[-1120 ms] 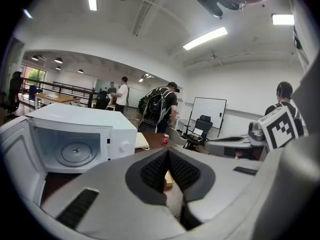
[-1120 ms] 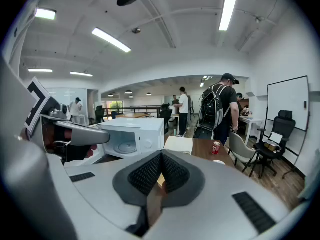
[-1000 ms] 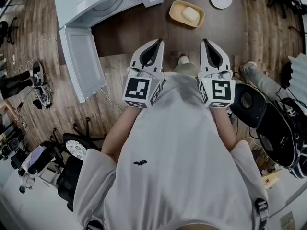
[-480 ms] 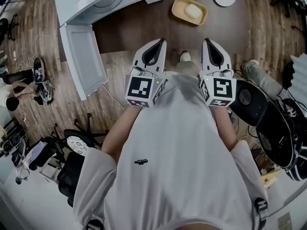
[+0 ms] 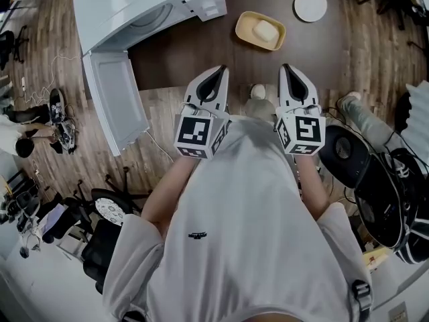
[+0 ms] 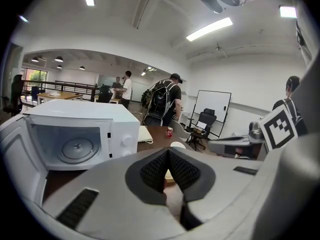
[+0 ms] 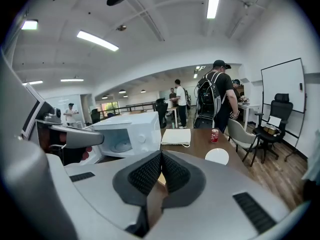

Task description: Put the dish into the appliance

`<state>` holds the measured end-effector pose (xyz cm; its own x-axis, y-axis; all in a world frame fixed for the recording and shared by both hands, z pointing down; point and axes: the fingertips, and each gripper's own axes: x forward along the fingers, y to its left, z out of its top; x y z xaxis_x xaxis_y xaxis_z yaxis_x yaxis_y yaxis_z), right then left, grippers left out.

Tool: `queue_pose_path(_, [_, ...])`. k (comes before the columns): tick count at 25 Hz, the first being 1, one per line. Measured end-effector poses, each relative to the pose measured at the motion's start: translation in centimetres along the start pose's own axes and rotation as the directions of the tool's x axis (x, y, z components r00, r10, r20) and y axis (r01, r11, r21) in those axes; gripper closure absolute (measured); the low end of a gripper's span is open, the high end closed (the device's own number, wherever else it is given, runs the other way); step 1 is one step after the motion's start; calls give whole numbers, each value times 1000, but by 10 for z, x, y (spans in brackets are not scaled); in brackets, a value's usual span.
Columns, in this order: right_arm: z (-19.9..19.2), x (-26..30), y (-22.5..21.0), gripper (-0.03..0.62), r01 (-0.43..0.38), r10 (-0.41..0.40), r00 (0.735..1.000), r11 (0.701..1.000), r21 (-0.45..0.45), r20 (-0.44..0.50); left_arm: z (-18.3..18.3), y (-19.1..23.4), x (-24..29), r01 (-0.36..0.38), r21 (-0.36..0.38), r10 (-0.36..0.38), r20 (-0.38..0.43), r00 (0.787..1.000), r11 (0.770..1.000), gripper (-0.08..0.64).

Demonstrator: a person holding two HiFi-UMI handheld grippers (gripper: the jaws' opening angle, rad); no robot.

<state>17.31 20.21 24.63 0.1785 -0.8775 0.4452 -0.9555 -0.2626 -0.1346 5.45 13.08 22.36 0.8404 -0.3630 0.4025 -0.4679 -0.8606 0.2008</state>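
Observation:
A yellow dish (image 5: 260, 30) with a pale block of food in it lies on the dark brown table (image 5: 194, 45). To its left on the table stands the white microwave (image 5: 147, 5), its door (image 5: 117, 102) swung wide open. My left gripper (image 5: 216, 71) and right gripper (image 5: 289, 70) are held side by side at the table's near edge, short of the dish. Both are shut and hold nothing. In the left gripper view the microwave (image 6: 75, 134) shows its empty cavity with the glass turntable. The right gripper view also shows the microwave (image 7: 127, 134).
A white round plate (image 5: 310, 4) lies at the table's far right. A red can (image 7: 214, 135) and a white folded cloth (image 7: 176, 136) lie farther back. Office chairs and black bags stand on the wooden floor around me. People stand behind the table.
Both grippers sit slightly lower in the head view, which has itself shifted. They keep the same gap to the dish and stay shut.

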Motion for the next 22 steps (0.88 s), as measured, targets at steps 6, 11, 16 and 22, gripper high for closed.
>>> queue_pose_path(6, [-9, 21, -20, 586, 1, 0, 999, 1000, 16, -46, -9, -1, 23, -3, -11, 2, -42, 999, 1000, 565])
queue_pose_path(11, [-25, 41, -36, 546, 5, -1, 994, 999, 36, -110, -22, 2, 41, -15, -22, 14, -76, 997, 1000, 565])
queue_pose_path(16, [-44, 63, -50, 545, 17, -10, 985, 999, 42, -170, -40, 10, 59, -32, -58, 25, -125, 992, 998, 565])
queue_pose_path(22, [-71, 94, -63, 522, 6, 14, 972, 997, 82, -236, -58, 17, 80, -46, -74, 33, -169, 985, 996, 565])
